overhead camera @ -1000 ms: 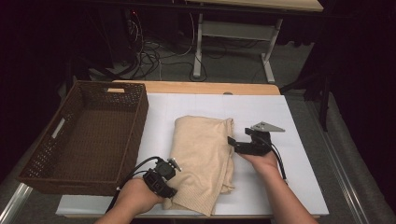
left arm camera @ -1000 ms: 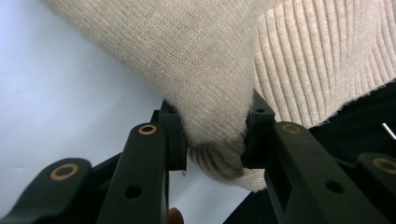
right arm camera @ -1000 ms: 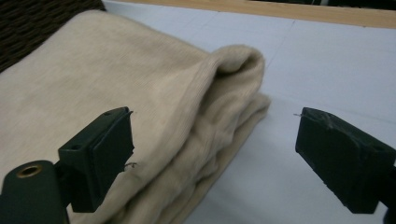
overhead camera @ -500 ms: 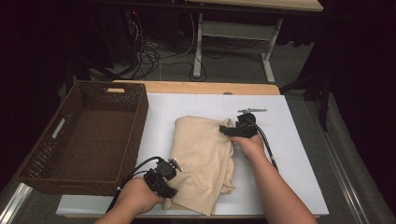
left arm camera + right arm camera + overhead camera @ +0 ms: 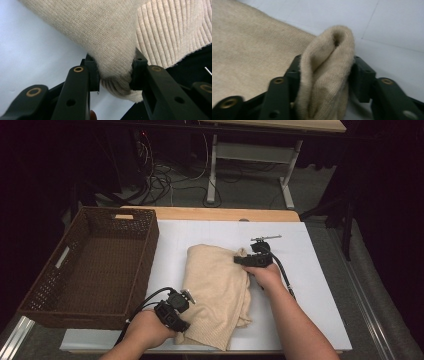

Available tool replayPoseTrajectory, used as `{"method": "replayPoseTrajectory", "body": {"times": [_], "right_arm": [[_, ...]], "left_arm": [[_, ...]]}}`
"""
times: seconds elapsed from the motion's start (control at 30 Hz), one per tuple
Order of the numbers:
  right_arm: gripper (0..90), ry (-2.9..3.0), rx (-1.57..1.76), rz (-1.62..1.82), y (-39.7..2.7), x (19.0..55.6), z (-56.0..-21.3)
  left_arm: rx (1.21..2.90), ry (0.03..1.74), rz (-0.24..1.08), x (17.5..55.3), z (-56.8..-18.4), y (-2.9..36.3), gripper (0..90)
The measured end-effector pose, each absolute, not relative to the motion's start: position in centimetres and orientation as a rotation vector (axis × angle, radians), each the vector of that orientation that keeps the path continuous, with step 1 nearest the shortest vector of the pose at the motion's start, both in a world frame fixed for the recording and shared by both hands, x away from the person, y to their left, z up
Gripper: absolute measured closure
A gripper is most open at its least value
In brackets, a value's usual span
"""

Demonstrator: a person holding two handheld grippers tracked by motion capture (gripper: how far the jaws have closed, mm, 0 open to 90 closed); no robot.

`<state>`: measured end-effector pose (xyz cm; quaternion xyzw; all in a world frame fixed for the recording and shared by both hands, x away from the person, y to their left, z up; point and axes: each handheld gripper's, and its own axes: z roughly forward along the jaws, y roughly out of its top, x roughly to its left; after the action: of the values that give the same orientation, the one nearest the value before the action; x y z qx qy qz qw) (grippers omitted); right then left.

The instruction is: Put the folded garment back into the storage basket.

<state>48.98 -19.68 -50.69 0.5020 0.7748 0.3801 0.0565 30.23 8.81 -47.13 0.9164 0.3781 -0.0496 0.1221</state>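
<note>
While both hands rest low, each gripper's fingers (image 5: 91,72) pinch the beige sweater (image 5: 215,285).

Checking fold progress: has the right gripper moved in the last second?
Yes. The right gripper has carried its pinched fold of sweater away from the person and toward the wicker basket.

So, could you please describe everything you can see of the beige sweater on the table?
The beige sweater is a soft knit, fine across the body with a ribbed band at one edge. It lies folded into a long bundle on the white table, to the right of the brown wicker basket and apart from it. The left gripper pinches its near left edge, and the right gripper pinches a bunched fold at its far right corner, lifted slightly.
</note>
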Motion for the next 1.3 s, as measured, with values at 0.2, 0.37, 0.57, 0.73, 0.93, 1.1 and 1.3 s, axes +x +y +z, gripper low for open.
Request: {"method": "replayPoseTrajectory", "body": {"times": [0.2,0.37,0.57,0.73,0.93,1.1,1.3], "right_arm": [[73.6,2.378,1.492,1.177,-19.8,49.0,-50.7],[75.7,2.392,1.459,1.178,-19.9,49.0,-50.6],[77.8,2.395,1.391,1.16,-19.7,48.8,-50.5],[79.2,2.376,1.308,1.136,-19.4,48.3,-50.1],[79.6,2.316,1.23,1.146,-19.3,47.4,-49.1],[80.0,2.26,1.165,1.166,-19.2,46.6,-47.8],[80.3,2.221,1.126,1.196,-18.9,45.8,-46.5]], "left_arm": [[2.677,1.1,-0.145,30.2,-47.1,8.8,64.7],[2.685,1.098,-0.15,30.3,-47.0,8.7,64.7],[2.687,1.089,-0.154,30.4,-47.0,8.8,64.8],[2.692,1.105,-0.164,30.5,-46.8,8.6,64.9],[2.698,1.097,-0.157,30.5,-46.5,8.6,65.0],[2.698,1.092,-0.153,30.6,-45.6,8.8,65.1],[2.712,1.106,-0.133,30.7,-44.4,9.0,65.1]]}}
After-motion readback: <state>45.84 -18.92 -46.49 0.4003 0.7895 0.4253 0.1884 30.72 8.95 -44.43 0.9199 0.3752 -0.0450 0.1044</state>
